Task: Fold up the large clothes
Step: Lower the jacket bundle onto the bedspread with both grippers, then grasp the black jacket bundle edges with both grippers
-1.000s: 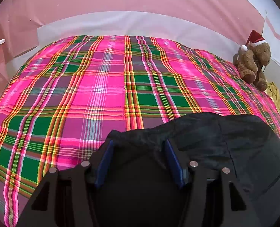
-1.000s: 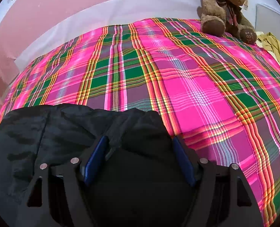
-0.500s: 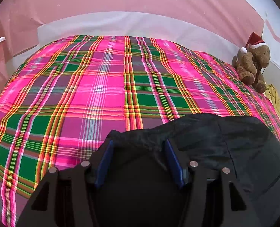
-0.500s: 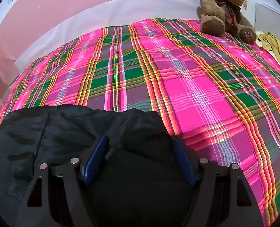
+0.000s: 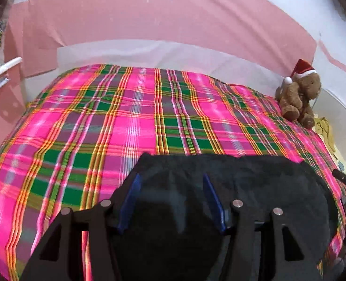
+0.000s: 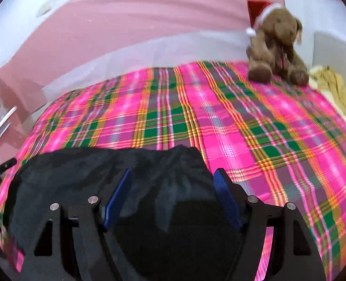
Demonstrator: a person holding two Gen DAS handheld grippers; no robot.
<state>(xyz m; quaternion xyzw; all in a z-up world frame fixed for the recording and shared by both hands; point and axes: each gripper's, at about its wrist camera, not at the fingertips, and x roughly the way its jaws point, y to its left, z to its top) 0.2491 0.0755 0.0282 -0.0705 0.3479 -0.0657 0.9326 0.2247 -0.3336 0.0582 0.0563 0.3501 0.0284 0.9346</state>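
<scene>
Pink, green and orange plaid bedspread (image 5: 130, 126); black garment (image 5: 266, 182) on it; brown plush bear (image 6: 278, 44), red-and-white Santa hat (image 6: 258, 11); pink wall (image 5: 149, 16).

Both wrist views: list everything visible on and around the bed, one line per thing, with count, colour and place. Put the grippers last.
Dark garment: one, black, near edge of the bed, bunched fabric between both grippers' fingers.
Plaid bedspread: one, pink, green and orange, covering the bed.
Teddy bear: one, brown with a red and white Santa hat, sitting at the far right corner of the bedspread.
Yellow cloth: one, pale yellow, crumpled just right of the bear, off the bedspread.
Wall: pink, behind the bed.
Left gripper: one, black with blue pads, over the garment's left part.
Right gripper: one, black with blue pads, over the garment's right corner.
</scene>
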